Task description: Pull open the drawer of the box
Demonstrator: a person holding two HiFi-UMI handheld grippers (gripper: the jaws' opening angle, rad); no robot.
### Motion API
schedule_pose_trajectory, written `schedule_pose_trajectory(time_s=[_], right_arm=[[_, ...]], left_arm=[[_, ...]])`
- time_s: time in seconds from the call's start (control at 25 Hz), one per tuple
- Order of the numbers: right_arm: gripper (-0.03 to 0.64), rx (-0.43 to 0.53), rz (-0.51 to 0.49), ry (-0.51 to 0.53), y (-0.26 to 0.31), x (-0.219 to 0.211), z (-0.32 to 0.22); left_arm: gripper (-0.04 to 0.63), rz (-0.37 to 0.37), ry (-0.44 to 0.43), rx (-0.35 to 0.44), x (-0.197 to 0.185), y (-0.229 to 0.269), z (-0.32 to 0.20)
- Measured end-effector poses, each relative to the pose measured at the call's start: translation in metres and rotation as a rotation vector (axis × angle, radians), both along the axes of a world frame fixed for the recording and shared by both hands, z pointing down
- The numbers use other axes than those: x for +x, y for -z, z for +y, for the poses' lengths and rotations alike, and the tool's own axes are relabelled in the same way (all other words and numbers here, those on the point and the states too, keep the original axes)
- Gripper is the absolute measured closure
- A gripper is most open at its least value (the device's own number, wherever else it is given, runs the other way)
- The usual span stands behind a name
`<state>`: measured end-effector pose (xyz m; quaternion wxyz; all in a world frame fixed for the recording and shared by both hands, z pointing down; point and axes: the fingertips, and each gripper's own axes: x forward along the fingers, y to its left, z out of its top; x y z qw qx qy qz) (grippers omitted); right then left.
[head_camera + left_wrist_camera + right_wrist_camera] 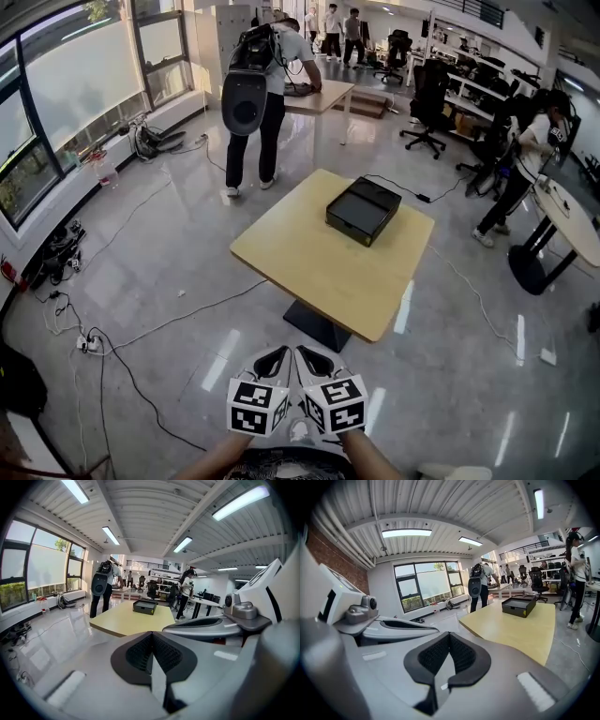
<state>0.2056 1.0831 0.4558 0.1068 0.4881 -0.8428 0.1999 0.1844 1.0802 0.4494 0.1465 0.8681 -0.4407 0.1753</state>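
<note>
The left claw and right claw, both clenched empty, hang well apart from the box on the surface.

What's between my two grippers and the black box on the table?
Nothing visible. Between the left gripper, the right gripper and the box lie only floor and the table's near top.

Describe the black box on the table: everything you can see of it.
The box is black, low and rectangular, and looks like matte plastic or board. Its top is sunk within a raised rim, like a shallow tray. It lies flat on the pale wooden table, toward the far side, roughly square to the edges. Nothing is pulled out of its sides, and any seam or handle is too small to make out. Only the table touches it, and nothing lies on it.
</note>
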Motion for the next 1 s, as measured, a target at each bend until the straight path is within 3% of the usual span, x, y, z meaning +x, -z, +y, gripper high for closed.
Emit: schedule_pose_trajectory(time_s=[0.16, 0.4, 0.6, 0.72, 1.0], right_arm=[[0.611, -0.007, 0.003, -0.006, 0.009, 0.078, -0.063], [0.612, -0.020, 0.020, -0.006, -0.003, 0.142, -0.155], [0.612, -0.031, 0.030, -0.025, -0.028, 0.112, -0.253], [0.612, -0.033, 0.033, -0.048, -0.044, 0.117, -0.319], [0.612, -0.050, 0.043, -0.103, -0.052, 0.108, -0.525]], left_arm=[[0.577, -0.008, -0.005, -0.008, 0.077, 0.009, -0.064], [0.577, 0.000, -0.021, -0.015, 0.144, 0.000, -0.158], [0.577, 0.005, -0.048, -0.029, 0.116, -0.026, -0.260], [0.577, 0.008, -0.068, -0.033, 0.120, -0.043, -0.326], [0.577, 0.013, -0.128, -0.044, 0.112, -0.050, -0.532]])
